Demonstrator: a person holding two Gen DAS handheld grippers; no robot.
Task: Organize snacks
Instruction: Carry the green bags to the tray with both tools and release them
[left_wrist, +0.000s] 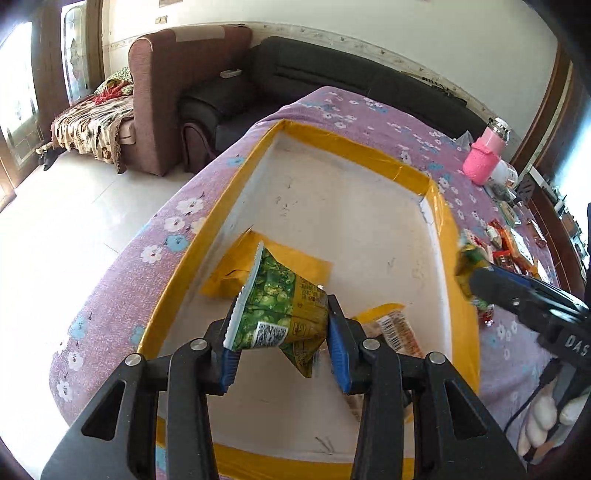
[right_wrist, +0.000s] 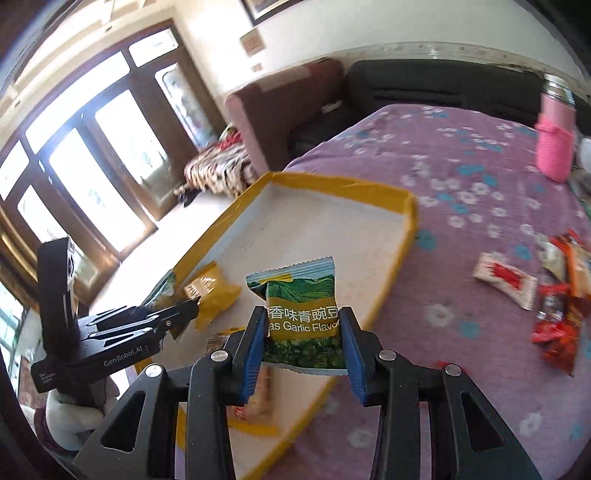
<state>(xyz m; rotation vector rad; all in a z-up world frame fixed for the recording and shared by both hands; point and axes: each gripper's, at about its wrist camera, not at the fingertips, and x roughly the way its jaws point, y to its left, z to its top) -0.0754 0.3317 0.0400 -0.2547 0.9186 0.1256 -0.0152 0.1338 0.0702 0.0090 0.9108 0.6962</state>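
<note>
My left gripper (left_wrist: 282, 328) is shut on a green pea snack packet (left_wrist: 275, 306), held tilted above the white tray with yellow taped rim (left_wrist: 236, 192). My right gripper (right_wrist: 303, 341) is shut on a second green pea packet (right_wrist: 301, 317) marked "Garlic Flavor", over the tray's (right_wrist: 369, 186) right side. In the tray lie a yellow packet (left_wrist: 291, 262) and a packet with a barcode (left_wrist: 397, 328). The right gripper with its packet also shows in the left wrist view (left_wrist: 471, 273); the left gripper shows in the right wrist view (right_wrist: 190, 308) near the yellow packet (right_wrist: 218, 293).
The tray sits on a purple flowered tablecloth (right_wrist: 461, 177). Several loose snack packets (right_wrist: 554, 291) lie to the right. A pink bottle (left_wrist: 484, 155) stands at the table's far end. Sofas (left_wrist: 192, 92) and tiled floor lie beyond the table's left edge.
</note>
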